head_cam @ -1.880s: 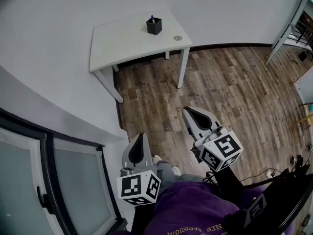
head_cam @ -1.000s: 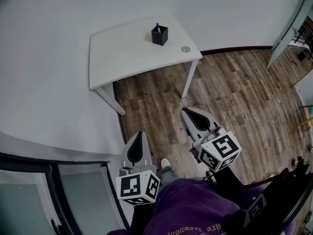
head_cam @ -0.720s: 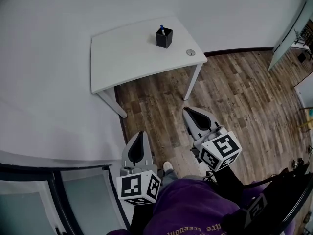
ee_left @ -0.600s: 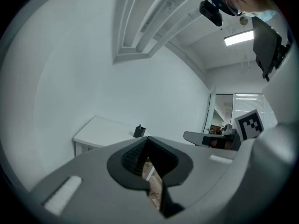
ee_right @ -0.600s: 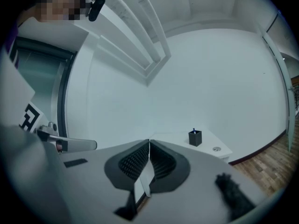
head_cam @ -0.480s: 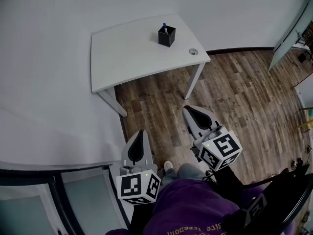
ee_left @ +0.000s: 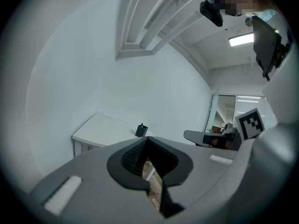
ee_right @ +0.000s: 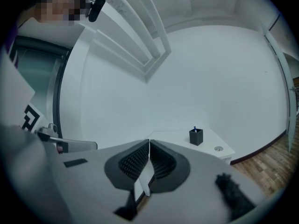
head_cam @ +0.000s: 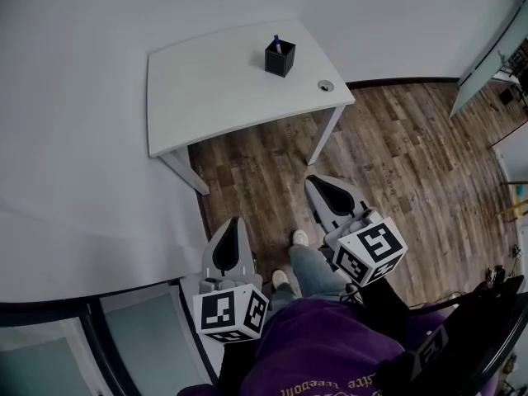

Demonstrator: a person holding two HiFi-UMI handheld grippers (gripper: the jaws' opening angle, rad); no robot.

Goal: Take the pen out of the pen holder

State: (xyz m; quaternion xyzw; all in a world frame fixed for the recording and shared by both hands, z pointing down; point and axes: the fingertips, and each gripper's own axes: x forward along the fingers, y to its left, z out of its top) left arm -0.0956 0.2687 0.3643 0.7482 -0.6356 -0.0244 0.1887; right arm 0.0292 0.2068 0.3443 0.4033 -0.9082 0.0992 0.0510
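Note:
A black square pen holder [head_cam: 280,58] stands near the far edge of a white table [head_cam: 214,85], with a blue pen [head_cam: 276,41] sticking up out of it. Both grippers hang well short of the table, over the wooden floor. My left gripper [head_cam: 232,222] is shut and holds nothing, and my right gripper [head_cam: 313,181] is the same. The left gripper view shows the holder [ee_left: 141,130] small and far off beyond the closed jaws. In the right gripper view the holder [ee_right: 196,136] and pen tip [ee_right: 195,128] sit off to the right of the jaws.
A round metal grommet [head_cam: 325,85] is set in the table near its right corner. Wooden floor [head_cam: 396,163] lies between me and the table. The person's shoes [head_cam: 299,238] show between the grippers. A glass door [head_cam: 124,345] is at lower left, and a white frame [head_cam: 487,64] at upper right.
The table and holder have shifted in the head view as the person walks toward them; a leg has stepped forward. Both grippers keep their pose and stay shut.

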